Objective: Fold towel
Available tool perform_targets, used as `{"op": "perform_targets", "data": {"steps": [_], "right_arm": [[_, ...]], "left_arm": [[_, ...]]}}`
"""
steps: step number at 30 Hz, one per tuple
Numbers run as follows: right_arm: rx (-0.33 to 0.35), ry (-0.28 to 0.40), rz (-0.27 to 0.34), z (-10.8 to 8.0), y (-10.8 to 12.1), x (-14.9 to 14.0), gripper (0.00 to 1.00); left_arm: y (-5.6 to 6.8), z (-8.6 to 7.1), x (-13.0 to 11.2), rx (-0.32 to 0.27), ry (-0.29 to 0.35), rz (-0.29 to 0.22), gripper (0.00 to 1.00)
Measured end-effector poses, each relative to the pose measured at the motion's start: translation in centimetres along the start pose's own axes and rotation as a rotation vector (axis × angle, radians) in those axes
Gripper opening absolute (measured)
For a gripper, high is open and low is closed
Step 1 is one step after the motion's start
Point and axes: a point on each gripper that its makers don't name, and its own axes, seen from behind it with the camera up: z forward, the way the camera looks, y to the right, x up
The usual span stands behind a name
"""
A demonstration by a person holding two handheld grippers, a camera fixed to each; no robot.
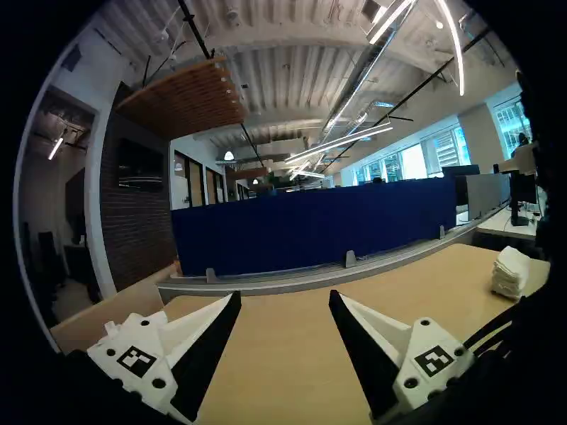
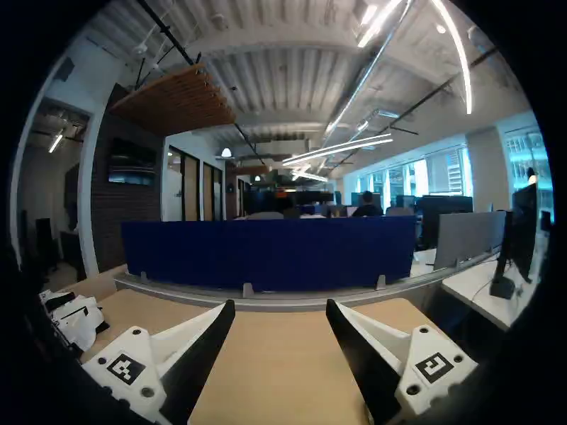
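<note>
A stack of folded white towels (image 1: 512,271) sits on the wooden table (image 1: 298,354) at the far right of the left gripper view, well ahead and to the right of my left gripper (image 1: 284,296). That gripper is open above the bare tabletop with nothing between its fingers. In the right gripper view my right gripper (image 2: 280,304) is also open over the same kind of wooden tabletop (image 2: 283,368), holding nothing. At its far left lies a white object with black parts (image 2: 74,316); I cannot tell what it is.
A blue partition (image 1: 312,227) on a grey rail (image 1: 305,273) closes off the table's far edge, also seen as the blue partition (image 2: 269,251). Beyond to the right stand a white desk (image 2: 482,287) and a monitor (image 2: 521,237). A person's head (image 2: 368,203) shows behind the partition.
</note>
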Motion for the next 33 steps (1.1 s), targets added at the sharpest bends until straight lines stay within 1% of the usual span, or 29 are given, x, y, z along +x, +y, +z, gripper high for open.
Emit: {"op": "perform_targets", "data": {"steps": [8, 15, 21, 24, 27, 30, 33], "right_arm": [[-0.008, 0.022, 0.015, -0.2, 0.2, -1.0, 1.0], [-0.018, 0.032, 0.019, -0.9, 0.6, -2.2, 1.0], [-0.029, 0.043, 0.028, -1.5, 1.2, -2.9, 1.0], [-0.04, 0.051, 0.033, -1.8, 1.8, -3.3, 0.99], [-0.051, 0.058, 0.041, -2.1, 2.3, -3.4, 1.0], [-0.05, 0.061, 0.045, -2.2, 2.5, -3.5, 1.0], [-0.051, 0.062, 0.045, -2.3, 2.5, -3.5, 1.0]], "left_arm": [[-0.2, -0.2, -3.7, 0.0, 0.014, -0.042, 0.92], [-1.0, 0.0, -7.3, 0.015, 0.017, -0.066, 0.92], [-1.0, 0.0, -9.1, 0.009, 0.031, -0.109, 0.92], [-1.1, 0.0, -10.2, 0.015, 0.028, -0.113, 0.92], [-1.0, 0.0, -11.3, 0.019, 0.017, -0.101, 0.92], [-1.1, -0.1, -11.7, 0.019, 0.015, -0.091, 0.92], [-1.1, -0.1, -12.0, 0.018, 0.019, -0.1, 0.92]]}}
